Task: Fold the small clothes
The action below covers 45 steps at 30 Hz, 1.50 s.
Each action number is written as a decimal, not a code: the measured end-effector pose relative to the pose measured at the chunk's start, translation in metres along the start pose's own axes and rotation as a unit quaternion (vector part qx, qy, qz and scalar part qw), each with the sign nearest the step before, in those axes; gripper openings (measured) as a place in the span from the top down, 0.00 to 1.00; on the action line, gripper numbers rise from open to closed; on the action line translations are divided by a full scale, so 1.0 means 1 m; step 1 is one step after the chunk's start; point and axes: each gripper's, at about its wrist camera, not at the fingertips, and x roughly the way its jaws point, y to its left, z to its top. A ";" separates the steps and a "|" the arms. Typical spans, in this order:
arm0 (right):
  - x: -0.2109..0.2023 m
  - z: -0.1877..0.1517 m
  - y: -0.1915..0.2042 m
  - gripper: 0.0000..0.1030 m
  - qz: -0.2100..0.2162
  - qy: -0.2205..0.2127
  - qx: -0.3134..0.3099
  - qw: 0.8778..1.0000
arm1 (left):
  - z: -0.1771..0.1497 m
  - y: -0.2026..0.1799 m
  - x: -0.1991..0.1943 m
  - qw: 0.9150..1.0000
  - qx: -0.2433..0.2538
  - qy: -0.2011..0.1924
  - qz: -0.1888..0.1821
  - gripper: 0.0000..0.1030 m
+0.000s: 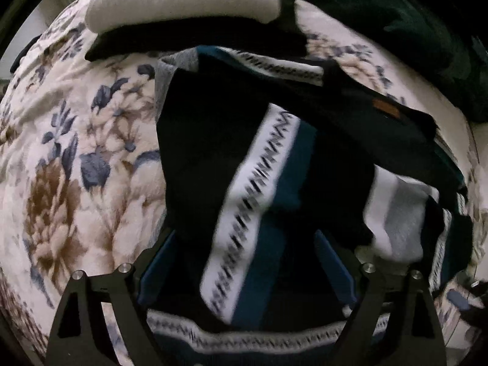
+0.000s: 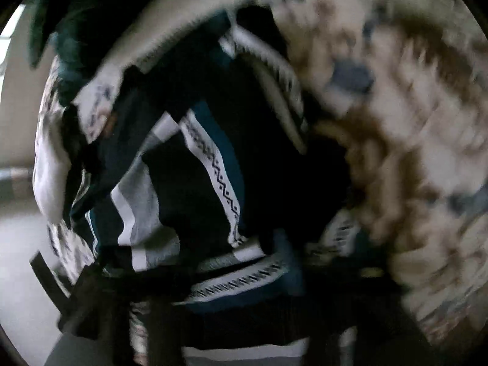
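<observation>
both grippers hang over a dark patterned sweater half folded on the floral bedspread

left gripper jaws wide, nothing pinched; the right gripper's jaws are lost in blur, so i cannot tell their state. best to take the loose edge squarely and lay it flat, band on band. folded white and black clothes lie just beyond, a dark green heap crowds the far corner
</observation>
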 end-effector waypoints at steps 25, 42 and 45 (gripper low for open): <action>-0.057 0.075 -0.125 0.00 0.070 0.094 -0.234 0.965 | -0.346 -0.270 0.008 0.988 0.043 0.145 0.035 0.03; 0.061 0.170 -0.055 0.59 0.240 0.111 -0.141 0.954 | -0.348 -0.258 -0.025 0.992 0.078 -0.033 0.095 0.89; 0.051 0.166 -0.039 0.85 0.216 0.096 -0.153 0.959 | -0.350 -0.259 -0.045 0.989 0.091 -0.057 0.097 0.90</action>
